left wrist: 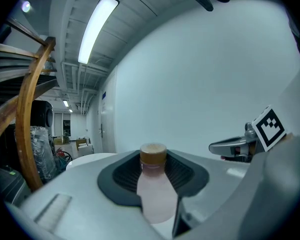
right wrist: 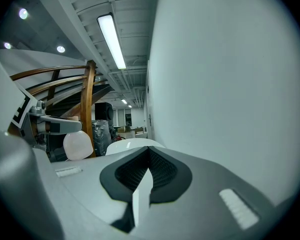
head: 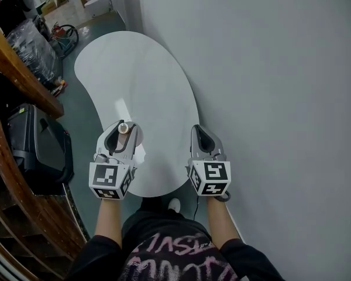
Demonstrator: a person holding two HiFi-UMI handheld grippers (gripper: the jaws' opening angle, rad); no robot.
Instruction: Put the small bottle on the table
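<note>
Grippers nearest: the grey left gripper (head: 122,132) pinches a small pale-pink plastic bottle with a tan cap (left wrist: 154,184), held upright over the near end of the white kidney-shaped table (head: 146,69). The grey right gripper (head: 200,132) hangs alongside, jaws pressed together on nothing. Placement looks not yet done (the bottle seems clear of the tabletop); lowering and release are left. Beyond, a curved wooden railing (head: 17,69).

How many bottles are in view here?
1: a small pale pink plastic bottle with a tan cap, clamped in the left gripper above the white oval table. No others show.
</note>
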